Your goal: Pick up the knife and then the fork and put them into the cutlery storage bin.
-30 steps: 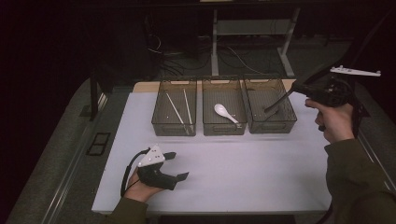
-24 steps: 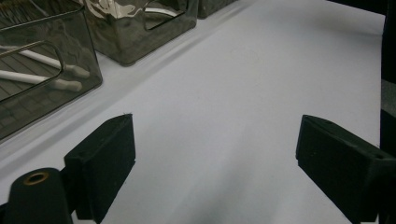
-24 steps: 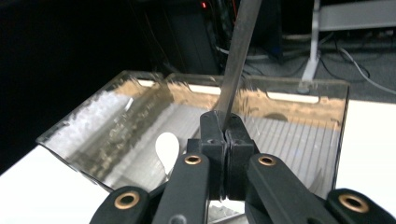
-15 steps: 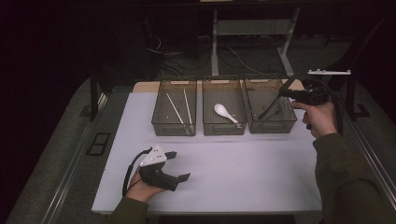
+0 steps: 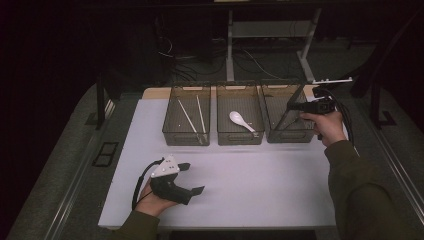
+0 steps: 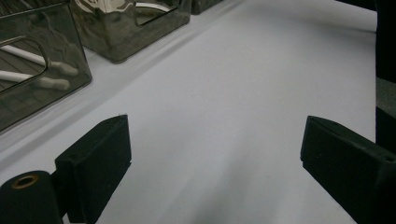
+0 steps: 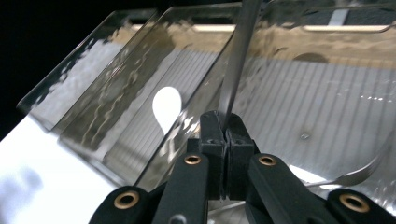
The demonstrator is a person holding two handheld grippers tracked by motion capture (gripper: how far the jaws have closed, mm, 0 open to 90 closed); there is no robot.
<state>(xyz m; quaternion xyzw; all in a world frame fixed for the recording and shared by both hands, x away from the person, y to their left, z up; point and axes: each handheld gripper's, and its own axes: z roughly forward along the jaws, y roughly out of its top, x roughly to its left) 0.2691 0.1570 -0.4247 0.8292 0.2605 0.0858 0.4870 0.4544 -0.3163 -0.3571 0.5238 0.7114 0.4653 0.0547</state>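
My right gripper (image 5: 296,105) hangs over the right-hand clear bin (image 5: 292,136), shut on the flat handle of a metal utensil (image 5: 284,117) that slants down into that bin. In the right gripper view the jaws pinch that metal utensil (image 7: 236,60) at its end. My left gripper (image 5: 191,178) rests on the white table (image 5: 270,185) at the front left. It is open, its jaws have just been opening a little wider, and nothing lies between them. In the left gripper view my left gripper (image 6: 215,154) has bare tabletop between its jaws.
Three clear bins stand in a row at the back. The left bin (image 5: 172,131) holds white chopsticks (image 5: 189,119), and the middle bin (image 5: 240,137) holds a white spoon (image 5: 240,121). Another metal utensil (image 7: 355,176) lies in the right bin. Cables and desk legs are behind the table.
The right hand has come down and to the left with the metal utensil, from beside the right bin to over it. The left hand has stayed put.
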